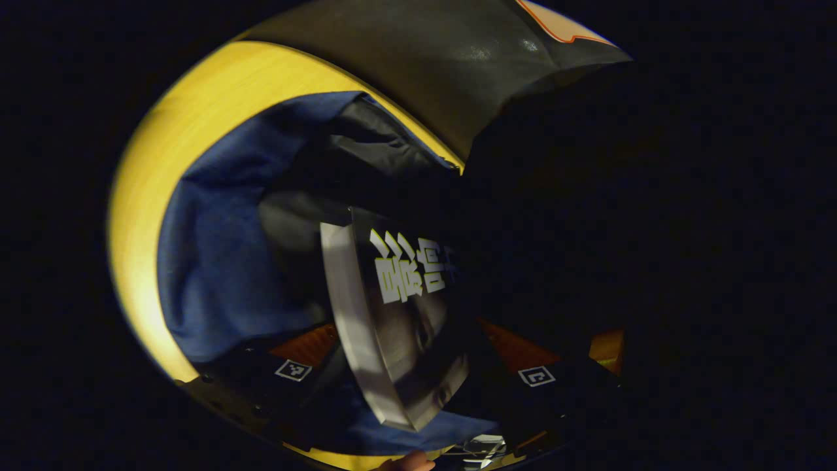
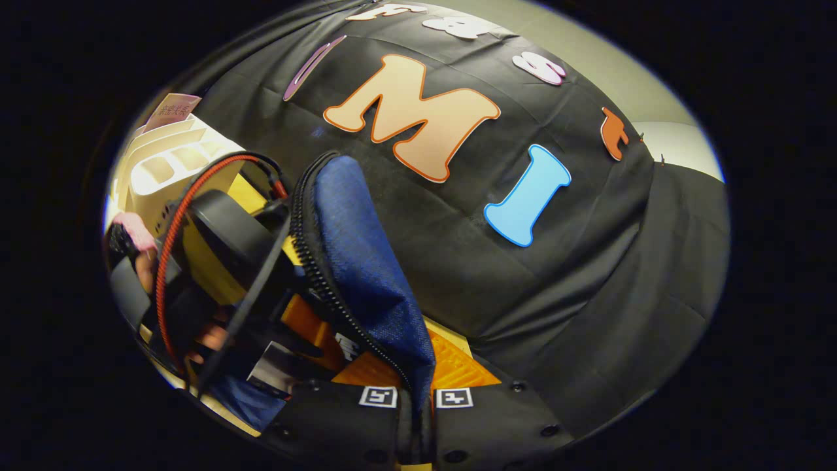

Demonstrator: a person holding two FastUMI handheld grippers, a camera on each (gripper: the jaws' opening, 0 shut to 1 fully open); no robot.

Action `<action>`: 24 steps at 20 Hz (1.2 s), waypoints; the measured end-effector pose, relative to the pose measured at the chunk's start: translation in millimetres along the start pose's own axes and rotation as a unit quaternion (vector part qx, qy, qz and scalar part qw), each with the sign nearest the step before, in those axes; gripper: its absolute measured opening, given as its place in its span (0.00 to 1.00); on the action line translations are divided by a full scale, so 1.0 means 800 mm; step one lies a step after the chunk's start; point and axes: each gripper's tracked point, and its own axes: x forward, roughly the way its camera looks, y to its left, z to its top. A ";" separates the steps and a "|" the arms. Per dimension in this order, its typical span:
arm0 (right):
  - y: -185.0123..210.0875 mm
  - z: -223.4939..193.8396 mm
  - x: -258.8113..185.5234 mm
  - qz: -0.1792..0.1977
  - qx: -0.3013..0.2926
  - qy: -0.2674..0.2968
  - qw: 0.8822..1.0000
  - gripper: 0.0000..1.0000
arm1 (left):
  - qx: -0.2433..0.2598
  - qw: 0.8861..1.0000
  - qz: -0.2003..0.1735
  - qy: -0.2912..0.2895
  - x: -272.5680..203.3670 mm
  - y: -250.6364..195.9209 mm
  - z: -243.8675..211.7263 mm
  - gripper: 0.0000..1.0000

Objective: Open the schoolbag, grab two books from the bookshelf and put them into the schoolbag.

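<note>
Right half of the left gripper view lost in darkness; nothing legible there. Book (image 1: 392,327) in the left tongs (image 1: 418,366) cut off at its lower end by the tongs' body, far cover swallowed by shadow. Interior of the schoolbag (image 1: 222,261) too dark to read past the book. In the right gripper view, left tongs (image 2: 216,288) largely masked by cable and the bag flap. Bookshelf (image 2: 163,163) clipped at the edge, contents too small to tell.
</note>
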 end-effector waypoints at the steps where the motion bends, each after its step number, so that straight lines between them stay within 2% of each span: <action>1: 0.001 0.001 -0.002 0.002 0.002 0.002 1.000 0.10 | -0.004 1.000 0.007 -0.006 -0.014 0.004 0.002 0.98; 2: 0.000 0.001 -0.002 0.002 0.005 0.001 1.000 0.07 | -0.008 1.000 0.015 -0.007 -0.024 0.004 0.002 0.97; 6: -0.003 -0.001 -0.008 0.001 0.007 0.007 1.000 0.10 | -0.008 0.999 0.037 -0.012 -0.075 0.004 0.004 0.98; 7: -0.003 -0.002 -0.008 0.001 0.010 0.008 1.000 0.10 | -0.005 0.999 0.046 -0.013 -0.089 0.010 0.002 0.98; 8: -0.002 -0.004 -0.007 0.002 0.013 0.011 1.000 0.05 | -0.001 0.999 0.053 -0.012 -0.105 0.011 0.001 0.97; 11: -0.004 -0.004 -0.008 0.002 0.015 0.014 1.000 0.07 | 0.019 0.997 0.075 -0.008 -0.151 0.007 -0.010 0.97; 12: -0.002 -0.005 -0.009 0.002 0.014 0.015 1.000 0.10 | 0.027 0.997 0.078 -0.003 -0.167 0.003 -0.017 0.97; 13: -0.002 -0.005 -0.009 0.002 0.012 0.016 1.000 0.05 | 0.035 0.996 0.082 0.004 -0.182 -0.001 -0.023 0.97; 15: 0.001 -0.005 -0.009 0.004 0.007 0.017 1.000 0.10 | 0.044 0.995 0.082 0.027 -0.220 -0.011 -0.039 0.98; 17: 0.006 -0.006 -0.010 0.006 0.001 0.018 1.000 0.10 | 0.053 0.993 0.092 0.049 -0.261 -0.011 -0.048 0.97; 24: 0.009 -0.014 -0.023 0.004 -0.012 0.029 0.999 0.05 | 0.008 0.980 0.186 0.074 -0.410 0.025 -0.037 0.95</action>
